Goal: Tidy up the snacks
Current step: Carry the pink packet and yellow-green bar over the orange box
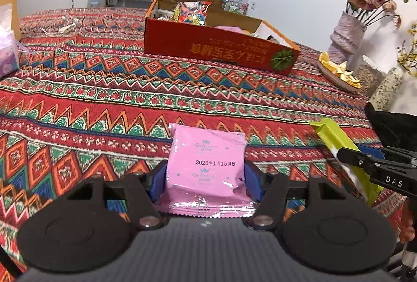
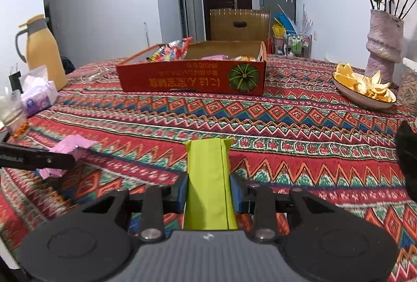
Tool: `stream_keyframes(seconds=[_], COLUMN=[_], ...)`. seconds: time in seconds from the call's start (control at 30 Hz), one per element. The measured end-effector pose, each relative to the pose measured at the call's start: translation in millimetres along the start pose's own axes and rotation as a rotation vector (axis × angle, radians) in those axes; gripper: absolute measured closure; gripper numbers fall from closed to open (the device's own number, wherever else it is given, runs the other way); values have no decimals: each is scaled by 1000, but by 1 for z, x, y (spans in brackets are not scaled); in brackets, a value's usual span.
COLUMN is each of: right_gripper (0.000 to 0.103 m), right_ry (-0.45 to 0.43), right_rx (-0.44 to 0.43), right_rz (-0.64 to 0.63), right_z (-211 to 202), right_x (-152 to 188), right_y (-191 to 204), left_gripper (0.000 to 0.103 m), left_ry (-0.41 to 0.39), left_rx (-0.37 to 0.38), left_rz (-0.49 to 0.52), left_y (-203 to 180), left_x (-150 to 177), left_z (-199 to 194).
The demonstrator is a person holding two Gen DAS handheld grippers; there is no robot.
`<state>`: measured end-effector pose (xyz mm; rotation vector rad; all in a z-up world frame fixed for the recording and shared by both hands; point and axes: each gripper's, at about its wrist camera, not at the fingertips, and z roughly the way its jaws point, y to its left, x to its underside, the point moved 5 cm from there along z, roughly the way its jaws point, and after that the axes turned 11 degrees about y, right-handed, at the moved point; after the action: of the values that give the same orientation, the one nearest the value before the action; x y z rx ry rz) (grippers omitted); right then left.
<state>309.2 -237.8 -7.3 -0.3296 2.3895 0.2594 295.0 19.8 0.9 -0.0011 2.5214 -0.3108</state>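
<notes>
While both packets are already clamped, I read this as the carry stage of the sorting job: each tong has its snack and neither has reached the box yet. My left gripper (image 1: 206, 177) is closed on the pink packet (image 1: 207, 162), its blue pads pressing the packet's two side edges, with the crimped rear seam lying back toward the camera. My right gripper (image 2: 208, 194) is closed on the lime-green packet (image 2: 208, 183), which runs lengthwise between the pads and sticks out forward over the patterned tablecloth (image 2: 299, 125). From the left view I can see the green packet and the right tong off to my right, near but not touching mine.

The orange cardboard box (image 2: 192, 76) sits well ahead of both tongs, near the middle of the table, with its top open. A bright red snack bag (image 2: 172, 48) leans at its left end, and something pink and something yellowish lie lower inside; I cannot tell what those are.

Next, I judge, each packet must be lifted over the near wall and released inside. The right half looks roomier, so the two arms should go in one after the other, not crossing. The dish of peel (image 2: 365, 89) and vase (image 2: 383, 42) stand to the right, clear of a straight path.
</notes>
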Motion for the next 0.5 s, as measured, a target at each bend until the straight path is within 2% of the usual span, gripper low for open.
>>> stream_keyframes(seconds=[0.33, 0.5], right_gripper=[70, 70], right_ry=[-54, -62], right_rx=[-23, -20], right_rz=[8, 18], right_z=[-31, -29], right_x=[17, 13], right_y=[11, 7], left_gripper=[42, 42], left_ry=[-64, -74], left_rx=[15, 3], left_rz=[28, 26], left_y=[-21, -20], left_x=[10, 0], left_z=[-26, -24])
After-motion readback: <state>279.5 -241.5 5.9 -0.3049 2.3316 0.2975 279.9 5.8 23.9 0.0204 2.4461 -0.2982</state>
